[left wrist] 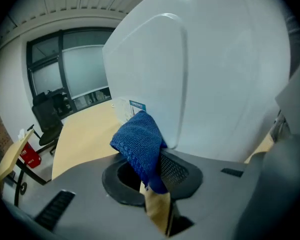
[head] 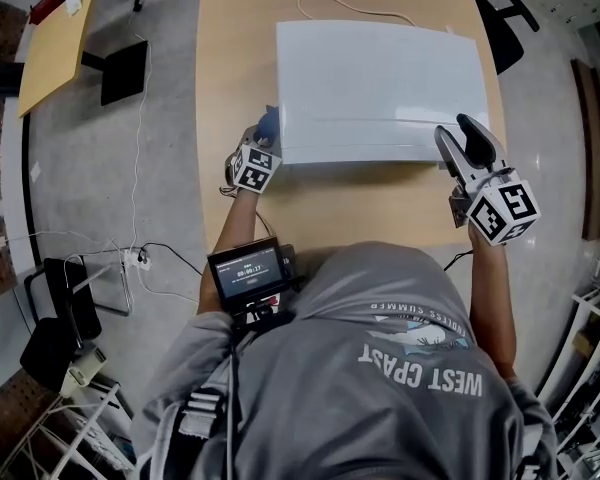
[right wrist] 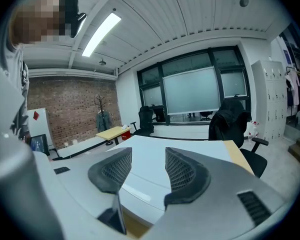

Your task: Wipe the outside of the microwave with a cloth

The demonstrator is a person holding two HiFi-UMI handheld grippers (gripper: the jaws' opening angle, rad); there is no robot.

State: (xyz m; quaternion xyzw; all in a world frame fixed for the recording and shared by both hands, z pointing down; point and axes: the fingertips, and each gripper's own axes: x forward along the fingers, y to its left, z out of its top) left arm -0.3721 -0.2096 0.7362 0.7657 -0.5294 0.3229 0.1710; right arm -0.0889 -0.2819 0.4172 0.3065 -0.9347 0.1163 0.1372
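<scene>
Beside the smooth white microwave (head: 380, 88), left claw (left wrist: 151, 176) pinches knitted blue cloth (left wrist: 139, 143); right claw (right wrist: 147, 170) spread.

Room light is bright and even. A ceiling strip lamp (right wrist: 101, 33) glows up and to the left of the right gripper (right wrist: 147, 166). Above the left gripper (left wrist: 152, 171), the white microwave (left wrist: 215, 84) shows lamp glare at the frame's top edge. The weave of the cloth (left wrist: 139, 144) reads sharp. Both gripper views bow straight lines and have black corners, and gripper bodies nearest the lens go soft. The head view is crisp, with faint shadows.
</scene>
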